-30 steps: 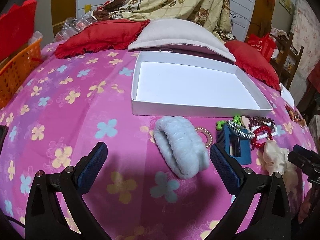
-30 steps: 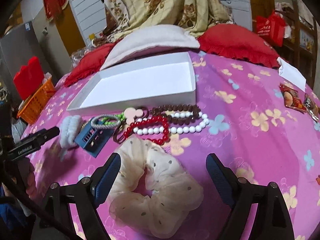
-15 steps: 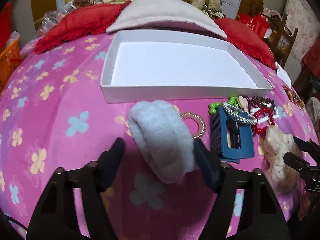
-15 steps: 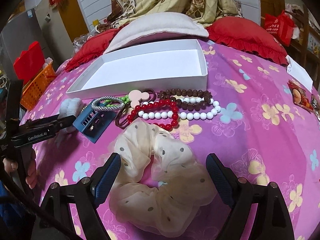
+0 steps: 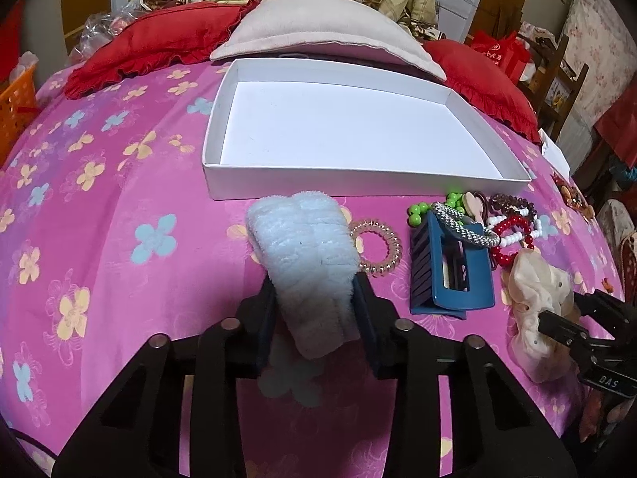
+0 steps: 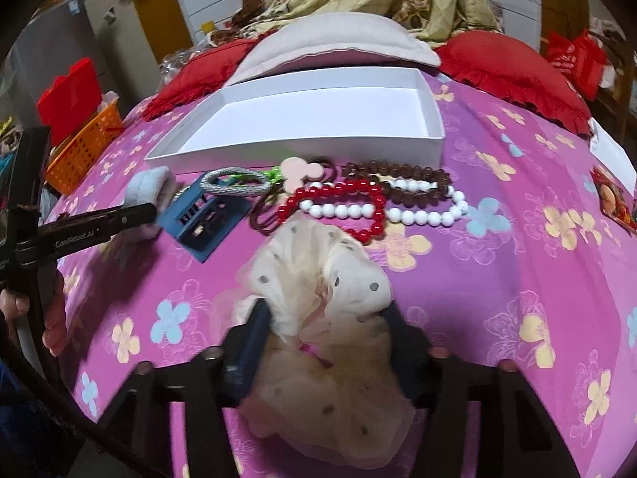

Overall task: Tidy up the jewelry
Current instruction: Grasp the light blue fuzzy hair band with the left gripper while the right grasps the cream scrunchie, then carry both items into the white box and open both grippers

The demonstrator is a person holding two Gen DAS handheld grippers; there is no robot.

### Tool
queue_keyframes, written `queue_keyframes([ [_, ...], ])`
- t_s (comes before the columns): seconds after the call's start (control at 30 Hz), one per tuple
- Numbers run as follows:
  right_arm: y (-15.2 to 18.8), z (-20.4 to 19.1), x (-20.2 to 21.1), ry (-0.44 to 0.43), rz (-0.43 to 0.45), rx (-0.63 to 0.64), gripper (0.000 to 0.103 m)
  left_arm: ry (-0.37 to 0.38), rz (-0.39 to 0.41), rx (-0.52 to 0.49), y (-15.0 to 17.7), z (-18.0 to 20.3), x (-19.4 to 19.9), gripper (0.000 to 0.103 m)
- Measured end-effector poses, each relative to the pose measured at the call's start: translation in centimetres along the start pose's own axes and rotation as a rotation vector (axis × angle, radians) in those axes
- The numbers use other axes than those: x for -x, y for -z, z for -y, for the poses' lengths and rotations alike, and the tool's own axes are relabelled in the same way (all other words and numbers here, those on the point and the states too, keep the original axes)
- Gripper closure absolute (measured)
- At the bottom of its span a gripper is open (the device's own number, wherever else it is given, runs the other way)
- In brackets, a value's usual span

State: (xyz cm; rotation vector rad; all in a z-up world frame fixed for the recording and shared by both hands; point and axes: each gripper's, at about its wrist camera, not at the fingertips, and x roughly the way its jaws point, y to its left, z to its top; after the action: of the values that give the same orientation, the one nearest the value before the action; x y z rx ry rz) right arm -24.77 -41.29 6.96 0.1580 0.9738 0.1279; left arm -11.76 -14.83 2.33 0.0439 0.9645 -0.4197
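2 scrunchies gripped beside a white box

The left gripper (image 5: 316, 298), closing, is pressed on the fluffy blue scrunchie (image 5: 306, 247); the right gripper (image 6: 324, 338), closing, on the dotted cream scrunchie (image 6: 318, 298). A coiled hair tie (image 5: 374, 247) is seen only from the left; "GenRobot.AI" is read only from the right. The box (image 5: 358, 183) lies just beyond.

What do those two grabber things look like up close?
Both are black plastic claws. The left gripper has dark blue ribbed pads and round silver bolts. The right gripper matches it. White lettering marks their sides, and a thin black cable trails from the left one.
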Motion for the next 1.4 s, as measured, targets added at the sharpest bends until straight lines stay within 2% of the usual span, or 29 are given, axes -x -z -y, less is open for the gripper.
queue_keyframes([
  [0.1,0.1,-0.2,0.2,-0.017,0.010,-0.002,0.076,-0.005,0.009,-0.002,0.2,0.0,0.4,0.076],
  [0.3,0.3,-0.8,1.2,-0.041,0.053,-0.011,0.085,-0.009,0.047,0.025,0.5,-0.7,1.9,0.078],
  [0.6,0.7,-2.2,3.8,-0.077,0.148,-0.010,0.086,-0.002,0.107,0.087,0.6,-2.2,4.0,0.078],
  [0.77,-0.6,-1.8,5.5,-0.099,0.181,-0.034,0.086,0.003,0.125,0.097,0.4,-2.6,5.2,0.078],
  [0.97,-5.6,-0.4,6.8,-0.153,0.219,-0.099,0.086,0.029,0.124,0.091,-1.9,-2.6,5.8,0.078],
  [1.1,-10.5,0.5,5.4,-0.181,0.213,-0.135,0.086,0.023,0.126,0.079,-4.7,-2.6,5.2,0.078],
  [1.27,-17.5,1.3,-0.7,-0.174,0.139,-0.197,0.086,0.005,0.104,0.025,-10.4,-1.9,2.1,0.078],
  [1.4,-21.0,2.3,-6.6,-0.149,0.079,-0.249,0.086,-0.048,0.060,-0.018,-13.9,-1.5,-1.9,0.078],
])
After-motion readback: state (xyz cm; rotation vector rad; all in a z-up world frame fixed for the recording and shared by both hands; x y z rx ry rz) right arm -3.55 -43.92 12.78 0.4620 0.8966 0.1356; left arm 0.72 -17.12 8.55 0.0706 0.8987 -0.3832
